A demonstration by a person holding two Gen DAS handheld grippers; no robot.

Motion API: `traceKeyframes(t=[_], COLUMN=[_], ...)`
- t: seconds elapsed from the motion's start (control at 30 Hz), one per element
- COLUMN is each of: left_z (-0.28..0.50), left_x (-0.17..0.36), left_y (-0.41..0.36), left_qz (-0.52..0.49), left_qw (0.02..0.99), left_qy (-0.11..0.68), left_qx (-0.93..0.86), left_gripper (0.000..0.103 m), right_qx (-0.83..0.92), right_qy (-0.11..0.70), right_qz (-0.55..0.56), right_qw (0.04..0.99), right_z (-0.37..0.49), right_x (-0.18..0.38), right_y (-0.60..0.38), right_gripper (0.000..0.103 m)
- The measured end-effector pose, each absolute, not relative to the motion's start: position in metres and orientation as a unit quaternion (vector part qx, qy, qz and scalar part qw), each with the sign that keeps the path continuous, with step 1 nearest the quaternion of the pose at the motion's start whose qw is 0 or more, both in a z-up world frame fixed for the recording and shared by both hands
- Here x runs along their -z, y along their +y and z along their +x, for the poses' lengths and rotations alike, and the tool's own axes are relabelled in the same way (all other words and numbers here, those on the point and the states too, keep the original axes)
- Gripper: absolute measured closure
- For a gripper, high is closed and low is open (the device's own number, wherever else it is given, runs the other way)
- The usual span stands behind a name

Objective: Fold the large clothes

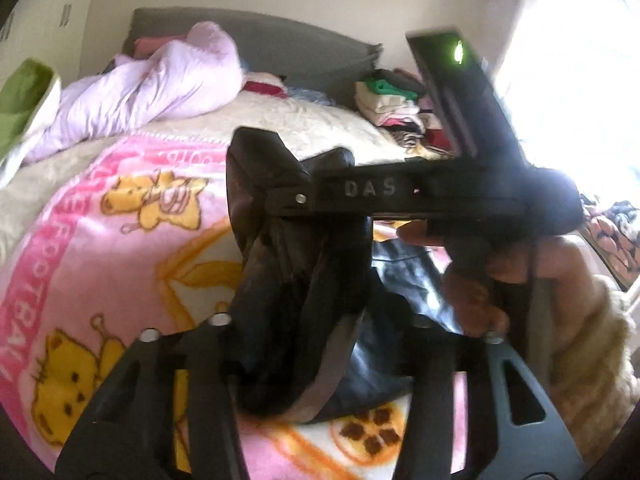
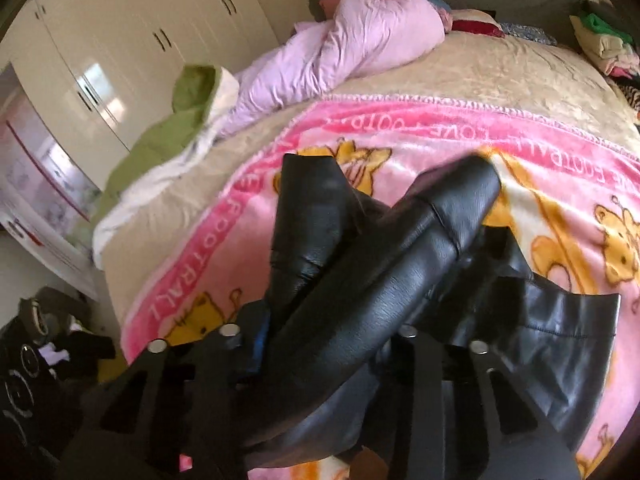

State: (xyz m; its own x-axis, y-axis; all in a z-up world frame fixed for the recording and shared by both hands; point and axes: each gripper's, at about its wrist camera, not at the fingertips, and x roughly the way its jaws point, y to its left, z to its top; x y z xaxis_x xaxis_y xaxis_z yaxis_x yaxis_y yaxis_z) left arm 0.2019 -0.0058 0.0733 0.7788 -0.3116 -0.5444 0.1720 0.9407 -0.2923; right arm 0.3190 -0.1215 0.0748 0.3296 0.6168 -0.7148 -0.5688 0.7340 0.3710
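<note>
Left gripper (image 1: 320, 320) stands wide, and the black leather jacket (image 2: 360, 280) runs loose between its fingers; as far as we can tell, the pads do not pinch it. Our right gripper (image 2: 320, 330) is closed on a thick bunch of that jacket, with both sleeves sticking out ahead of it over the pink blanket (image 1: 100, 240).

We judge the biggest risk to be the whole jacket sliding. Leather is heavy and slick, and one narrow grip on a rolled bunch may let it slip out and drop in a heap. Next, the sleeves cross each other, so any fold made now could trap a twist inside. A smaller worry is the two grippers themselves: the right one lies straight across the left camera's view, so they may knock together or catch the hand (image 1: 500, 280) holding it.

Around us, the bed (image 2: 460, 80) gives plenty of room. A lilac duvet (image 2: 360, 32) is piled at its far end, well apart from the jacket. A green and white garment (image 2: 160, 132) lies on the left edge, near the blanket's corner. A stack of folded clothes (image 1: 392, 108) sits at the far right. Nothing lies on the blanket where the jacket would spread.
</note>
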Motion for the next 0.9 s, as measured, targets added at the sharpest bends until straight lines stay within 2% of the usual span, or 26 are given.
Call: traceKeyframes(t=[0.07, 0.23, 0.3, 0.5, 0.63, 0.7, 0.77, 0.8, 0.87, 0.9], left_z=[0.199, 0.186, 0.189, 0.244, 0.267, 0.273, 0.275, 0.274, 0.273, 0.272], left_x=[-0.078, -0.093, -0.091, -0.024, 0.017, 0.033, 0.043, 0.045, 0.045, 0.043], left_y=[-0.005, 0.013, 0.022, 0.027, 0.004, -0.014, -0.028, -0.032, -0.037, -0.04], left_qz=[-0.125, -0.177, -0.19, -0.232, -0.264, -0.254, -0.235, -0.224, -0.208, -0.2], left_qw=[0.933, 0.929, 0.93, 0.89, 0.849, 0.835, 0.835, 0.839, 0.845, 0.847], left_qy=[0.306, 0.279, 0.276, 0.366, 0.414, 0.443, 0.457, 0.455, 0.454, 0.455], left_qx=[0.144, 0.168, 0.153, 0.143, 0.194, 0.205, 0.2, 0.195, 0.191, 0.188], left_gripper=[0.04, 0.038, 0.031, 0.03, 0.03, 0.03, 0.03, 0.03, 0.03, 0.03], right_qx=[-0.363, -0.363, -0.361, -0.351, -0.335, -0.328, -0.305, -0.301, -0.27, -0.264], right_qy=[0.442, 0.435, 0.436, 0.448, 0.462, 0.472, 0.497, 0.503, 0.516, 0.512], right_qz=[0.046, 0.08, 0.09, 0.128, 0.153, 0.167, 0.169, 0.169, 0.163, 0.163], right_qw=[0.819, 0.82, 0.819, 0.812, 0.807, 0.801, 0.794, 0.792, 0.796, 0.801], right_z=[0.325, 0.335, 0.336, 0.336, 0.337, 0.337, 0.335, 0.334, 0.329, 0.327], right_x=[-0.074, -0.065, -0.058, -0.027, -0.006, 0.003, 0.011, 0.011, 0.008, 0.003], right_y=[-0.145, -0.207, -0.228, -0.288, -0.313, -0.321, -0.328, -0.328, -0.329, -0.327], right_gripper=[0.076, 0.079, 0.079, 0.079, 0.077, 0.068, 0.043, 0.04, 0.013, 0.011])
